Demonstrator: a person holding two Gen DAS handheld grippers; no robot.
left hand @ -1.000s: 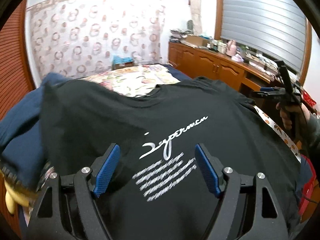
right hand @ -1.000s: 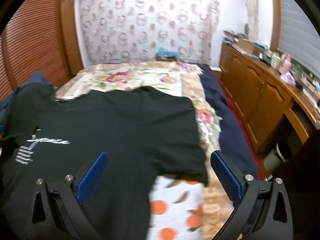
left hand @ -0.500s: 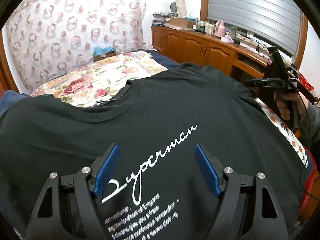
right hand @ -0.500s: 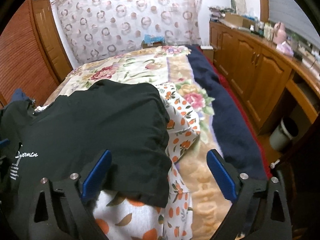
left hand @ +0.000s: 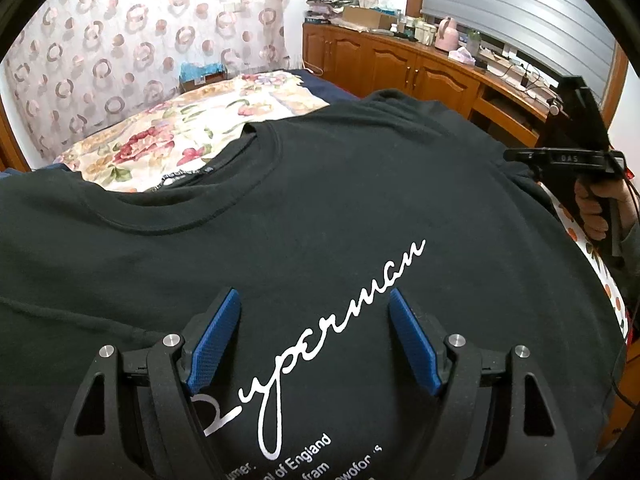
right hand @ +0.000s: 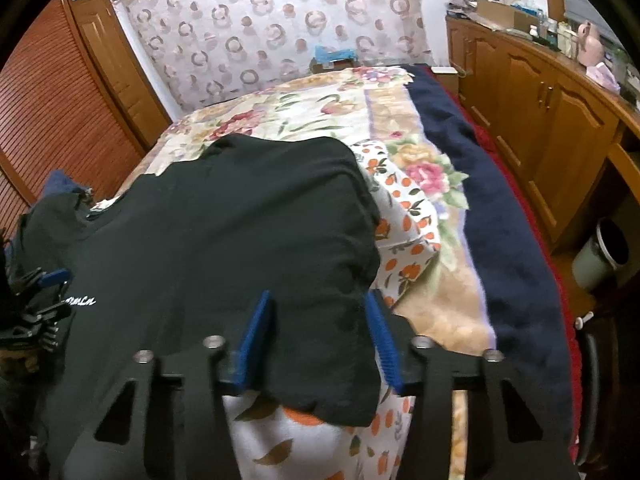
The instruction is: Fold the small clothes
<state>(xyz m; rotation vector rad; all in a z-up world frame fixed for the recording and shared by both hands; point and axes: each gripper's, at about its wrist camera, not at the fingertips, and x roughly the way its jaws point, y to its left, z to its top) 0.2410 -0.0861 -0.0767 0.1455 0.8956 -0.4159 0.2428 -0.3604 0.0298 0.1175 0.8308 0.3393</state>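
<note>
Since a second ago, the right gripper (right hand: 318, 300) has narrowed sharply from a wide spread, and the left gripper (left hand: 314, 300) has travelled across the shirt so the white script logo now sits between its fingers. A black T-shirt (left hand: 340, 208) lies spread, front up, over a bed (right hand: 312, 120) with a floral cover; an orange-patterned cloth (right hand: 408, 240) shows beneath the shirt's right edge. In the right wrist view, the right gripper's blue pads are closing around the shirt's sleeve edge, with black fabric between them; whether the pads already press on the cloth cannot be told. In the left wrist view, the left gripper hangs over the chest of the shirt with its jaws spread apart, grasping nothing. At the right edge of that view, a person's hand (left hand: 600, 208) holds the handle of the other gripper beside the shirt's shoulder. A wooden cabinet (right hand: 540, 92) runs along the bed's right side, and a curtain (right hand: 272, 20) with ring patterns hangs behind the bed.
</note>
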